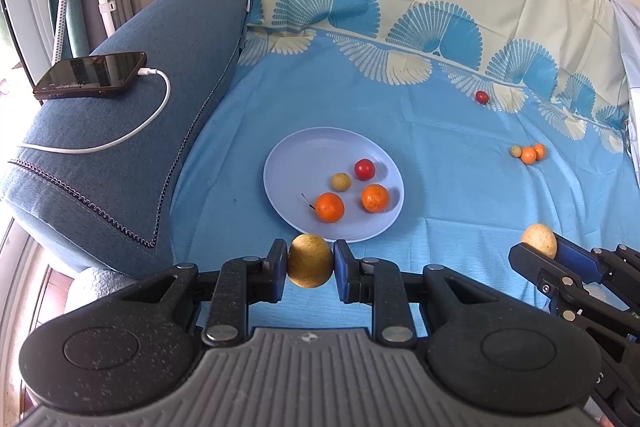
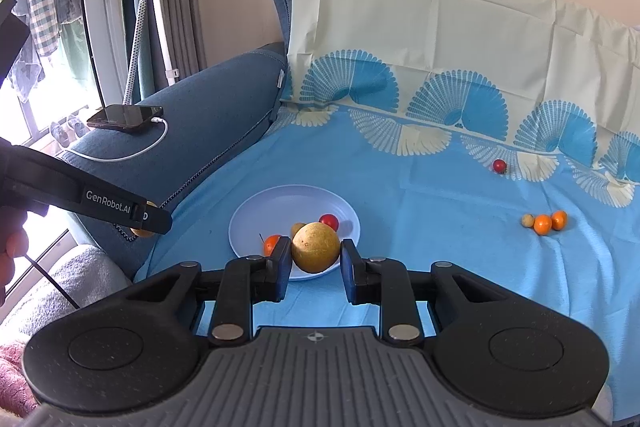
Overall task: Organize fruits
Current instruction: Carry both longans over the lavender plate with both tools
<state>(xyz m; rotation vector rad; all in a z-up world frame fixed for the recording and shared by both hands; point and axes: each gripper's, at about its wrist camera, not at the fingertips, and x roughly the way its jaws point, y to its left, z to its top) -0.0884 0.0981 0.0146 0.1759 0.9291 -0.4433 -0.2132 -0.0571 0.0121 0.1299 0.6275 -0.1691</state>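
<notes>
We are seeing the left hand-held gripper (image 1: 310, 265) clamping a yellow-brown fruit (image 1: 310, 266) between its blue pads, jaws drawn in on both sides of it. It is hanging just short of the near rim of the pale plate (image 1: 280, 163).

The right hand-held gripper (image 2: 315, 254) is likewise closing on a second yellow fruit (image 2: 316, 247), pads pressing its flanks. From the right wrist view this fruit is sitting in front of the plate (image 2: 256, 211); in the left wrist view the same hand-held gripper (image 1: 538, 247) is showing well to the right of the plate, above the blue cloth (image 1: 460, 187).

The plate is carrying two oranges (image 1: 330, 207), one red fruit (image 1: 364, 169) and one small yellowish fruit (image 1: 341, 182).

Further out on the cloth, a cluster of two small oranges and a pale fruit (image 1: 529, 153) is lying to the right, touching one another. A lone red fruit (image 1: 482, 97) is resting near the fan-patterned border.

On the blue armrest (image 1: 132, 131) at left, a phone (image 1: 90, 75) is lying with a white cable (image 1: 152, 115) plugged in.
</notes>
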